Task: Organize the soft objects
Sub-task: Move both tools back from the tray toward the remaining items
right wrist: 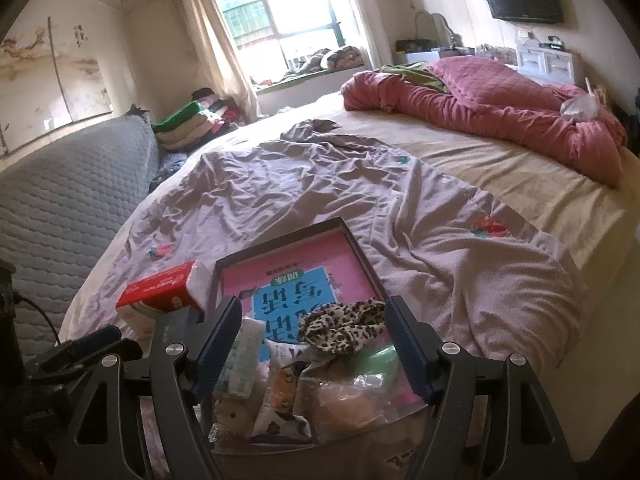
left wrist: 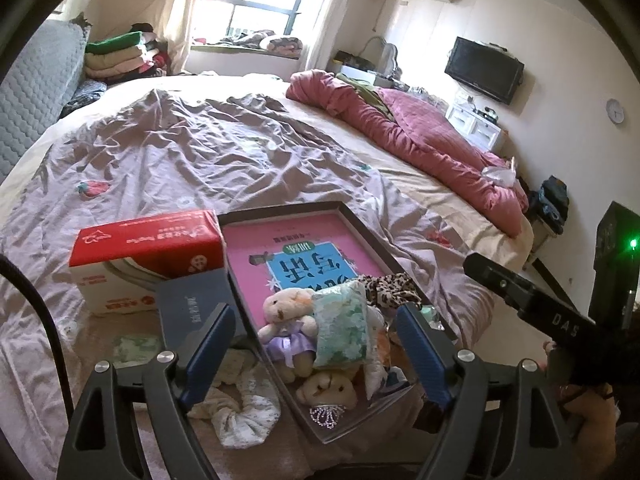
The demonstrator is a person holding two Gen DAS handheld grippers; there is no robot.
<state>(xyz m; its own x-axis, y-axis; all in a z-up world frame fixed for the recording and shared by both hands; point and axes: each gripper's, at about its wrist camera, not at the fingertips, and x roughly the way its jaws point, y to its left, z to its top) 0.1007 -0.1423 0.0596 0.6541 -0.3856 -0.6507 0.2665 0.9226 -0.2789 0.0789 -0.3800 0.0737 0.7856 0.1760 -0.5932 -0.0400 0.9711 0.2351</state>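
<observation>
My left gripper (left wrist: 316, 344) and right gripper (right wrist: 316, 344) gape empty; only the left view shows the scrunchie (left wrist: 244, 412) below, cut off.

Tray (left wrist: 360, 232) on bed (left wrist: 240, 152), box (left wrist: 148, 256) at its left — bears (left wrist: 286, 320) and pouch (left wrist: 342, 328) inside.

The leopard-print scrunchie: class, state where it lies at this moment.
In the right wrist view the leopard-print scrunchie lies inside the tray on the bed, on the pink book, toward the tray's right edge, just above a green round thing.
</observation>
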